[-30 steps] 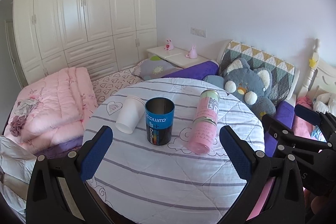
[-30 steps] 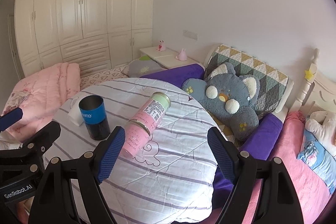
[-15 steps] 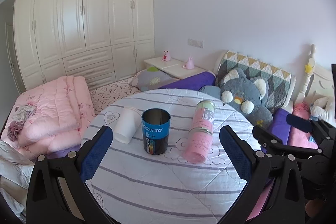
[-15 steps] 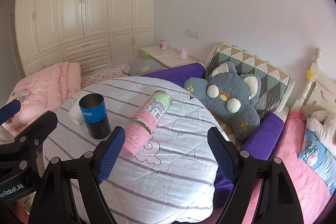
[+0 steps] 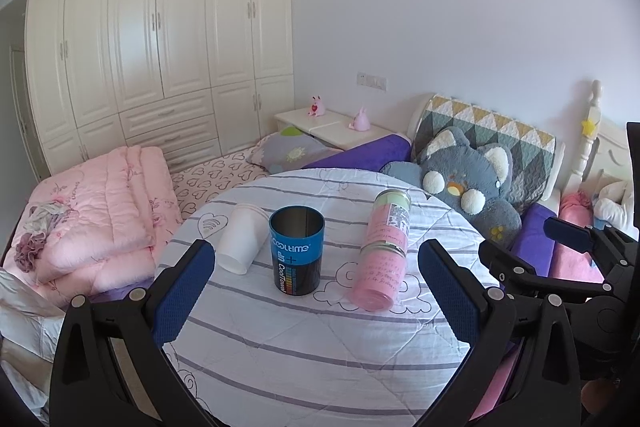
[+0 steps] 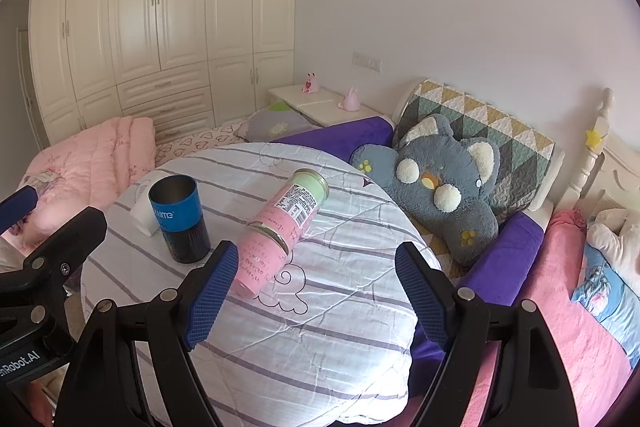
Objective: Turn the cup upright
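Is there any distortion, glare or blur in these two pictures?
Left wrist view: strong fisheye bending, wardrobe lines curve, corners black; blue cup sharp, its print readable. Right wrist view: same curving; soft daylight, pale sheen on the pink bottle; the quilt-covered table casts little shadow. Neither shows motion blur.

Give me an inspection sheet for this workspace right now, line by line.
Surface: round table under a striped, quilted cloth.
Job's things: white paper cup lying on its side; blue metal cup upright, open and empty.
Clutter: pink cans lying end to end.
Grippers: left hand-held gripper open, empty, short of the cups; right hand-held gripper open, empty, near the cans.
Cables: nothing seen.
Surroundings: folded pink quilt, grey plush pillow, white wardrobe, nightstand.
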A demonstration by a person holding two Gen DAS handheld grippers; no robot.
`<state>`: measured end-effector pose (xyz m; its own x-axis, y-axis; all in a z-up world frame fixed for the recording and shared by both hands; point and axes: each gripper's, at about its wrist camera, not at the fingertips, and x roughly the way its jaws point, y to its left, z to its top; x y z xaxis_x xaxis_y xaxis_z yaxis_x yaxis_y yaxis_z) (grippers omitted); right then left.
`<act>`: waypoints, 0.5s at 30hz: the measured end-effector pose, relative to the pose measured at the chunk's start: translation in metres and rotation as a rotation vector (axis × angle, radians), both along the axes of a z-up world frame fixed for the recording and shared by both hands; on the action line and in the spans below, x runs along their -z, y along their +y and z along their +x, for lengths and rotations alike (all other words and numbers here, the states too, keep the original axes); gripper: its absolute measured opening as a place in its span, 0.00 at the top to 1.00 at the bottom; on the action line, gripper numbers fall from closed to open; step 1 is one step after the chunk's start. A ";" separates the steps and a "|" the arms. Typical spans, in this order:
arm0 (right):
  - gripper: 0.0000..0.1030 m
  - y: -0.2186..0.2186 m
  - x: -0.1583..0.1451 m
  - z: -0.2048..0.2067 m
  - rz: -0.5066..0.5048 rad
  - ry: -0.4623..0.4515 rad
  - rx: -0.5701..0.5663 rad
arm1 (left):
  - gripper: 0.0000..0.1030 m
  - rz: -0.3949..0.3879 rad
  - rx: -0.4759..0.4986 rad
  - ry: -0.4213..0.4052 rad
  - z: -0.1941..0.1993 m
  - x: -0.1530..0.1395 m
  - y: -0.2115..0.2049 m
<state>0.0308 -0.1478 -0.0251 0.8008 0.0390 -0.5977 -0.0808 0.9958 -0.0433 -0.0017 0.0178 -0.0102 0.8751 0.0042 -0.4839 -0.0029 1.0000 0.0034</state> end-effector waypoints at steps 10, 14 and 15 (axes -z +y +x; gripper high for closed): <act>0.20 0.000 0.003 0.002 -0.003 0.007 -0.002 | 0.00 0.004 -0.005 0.012 0.004 0.005 0.003; 0.20 0.002 0.006 0.005 -0.007 0.013 -0.007 | 0.00 0.007 -0.017 0.020 0.008 0.007 0.005; 0.20 0.003 0.007 0.006 -0.009 0.014 -0.008 | 0.00 0.010 -0.023 0.023 0.009 0.008 0.006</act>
<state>0.0366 -0.1450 -0.0318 0.7917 0.0400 -0.6096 -0.0896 0.9947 -0.0510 0.0071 0.0235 -0.0178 0.8631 0.0287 -0.5042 -0.0253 0.9996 0.0136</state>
